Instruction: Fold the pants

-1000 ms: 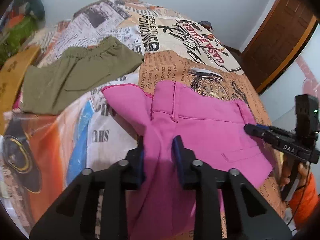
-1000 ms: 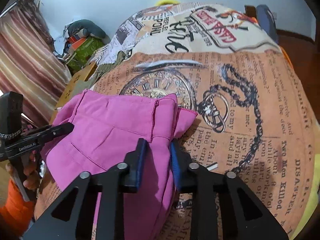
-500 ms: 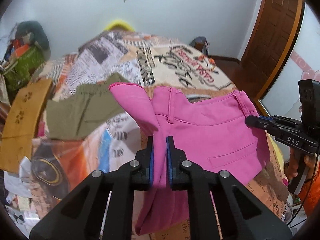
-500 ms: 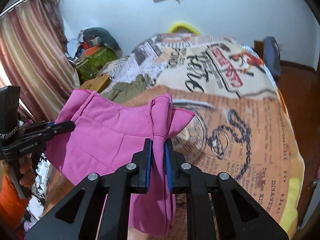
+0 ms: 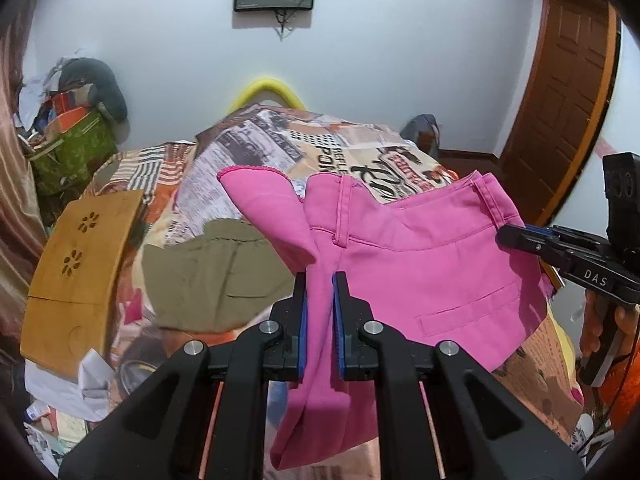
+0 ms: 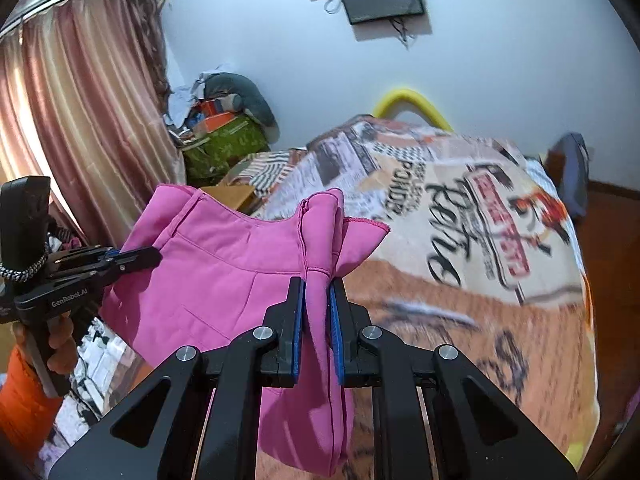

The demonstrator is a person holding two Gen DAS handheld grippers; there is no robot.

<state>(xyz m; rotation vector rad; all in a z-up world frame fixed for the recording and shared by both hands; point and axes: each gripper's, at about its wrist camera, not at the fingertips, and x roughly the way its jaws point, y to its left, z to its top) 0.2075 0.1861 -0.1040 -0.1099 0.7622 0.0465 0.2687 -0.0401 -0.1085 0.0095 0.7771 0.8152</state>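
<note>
Both grippers — left gripper point(image 5: 320, 280) and right gripper point(image 6: 317, 284) — clamp the pink pants point(image 5: 420, 264), lifted above the bed point(image 6: 460, 280); next likely calls for laying them flat.

Both the left gripper point(image 5: 319, 308) and the right gripper point(image 6: 318, 312) have black angular fingers with blue pads and silver screws, and an orange sleeve point(image 6: 24, 392) shows just below the "GenRobot.AI" lettering.
</note>
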